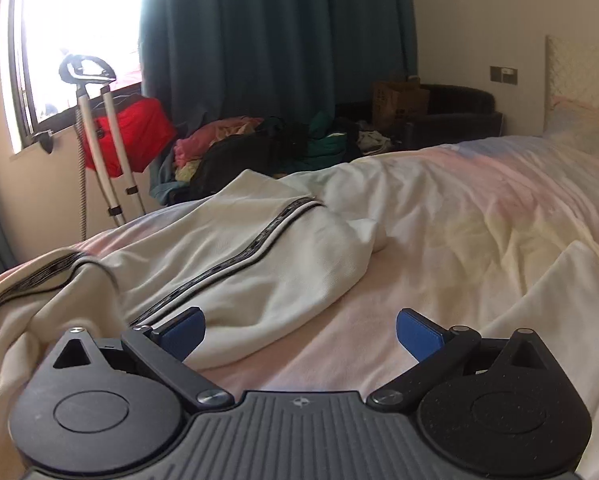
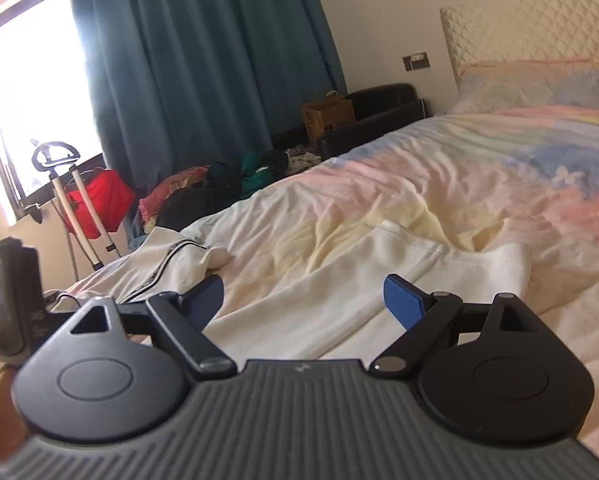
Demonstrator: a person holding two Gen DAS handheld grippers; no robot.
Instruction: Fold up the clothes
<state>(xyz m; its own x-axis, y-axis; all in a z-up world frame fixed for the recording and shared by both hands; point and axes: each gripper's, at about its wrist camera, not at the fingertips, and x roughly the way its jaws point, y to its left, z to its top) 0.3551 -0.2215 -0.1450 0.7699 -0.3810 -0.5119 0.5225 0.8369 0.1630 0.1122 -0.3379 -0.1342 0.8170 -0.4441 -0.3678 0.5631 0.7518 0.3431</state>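
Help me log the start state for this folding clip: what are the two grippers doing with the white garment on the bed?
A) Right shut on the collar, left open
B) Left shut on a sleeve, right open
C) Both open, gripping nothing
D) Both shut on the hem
C: the left gripper and the right gripper both have their blue pads spread wide, with the white garment lying loose on the bed between and beyond them.

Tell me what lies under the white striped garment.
The white striped garment lies crumpled on the pastel bedsheet, which shows all around it. Whatever sits beneath its folds is covered, so nothing else can be confirmed. Both grippers are open and empty.
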